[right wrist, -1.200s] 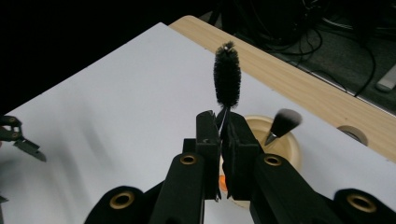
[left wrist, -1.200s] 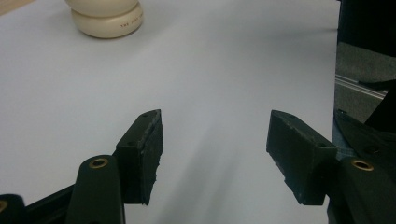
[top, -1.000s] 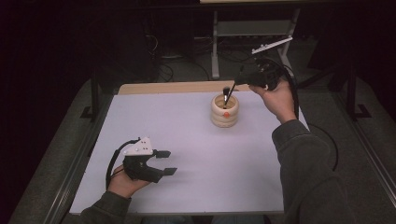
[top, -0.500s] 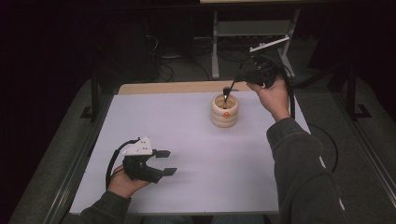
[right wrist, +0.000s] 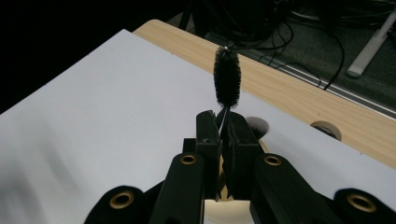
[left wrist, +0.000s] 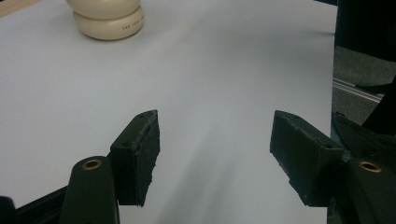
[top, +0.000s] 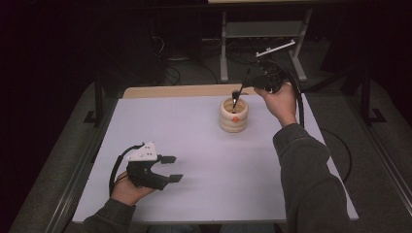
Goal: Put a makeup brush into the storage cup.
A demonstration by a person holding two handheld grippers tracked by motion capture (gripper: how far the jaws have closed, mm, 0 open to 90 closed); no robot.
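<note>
A black bottle brush (right wrist: 227, 81) is clamped by the right gripper (top: 241, 91) above the cream holder (top: 233, 115), while the left gripper (top: 167, 168) is held open over bare white table (top: 194, 145) at near left.

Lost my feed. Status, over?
Right gripper shut on brush above cream holder. Left gripper open, idle on table. Nothing in the way.

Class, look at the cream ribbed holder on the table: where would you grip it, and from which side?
Grip the cream ribbed holder across a groove between its bulging rings, coming in level from the left gripper's open side; the right gripper with its brush crowds the top.
</note>
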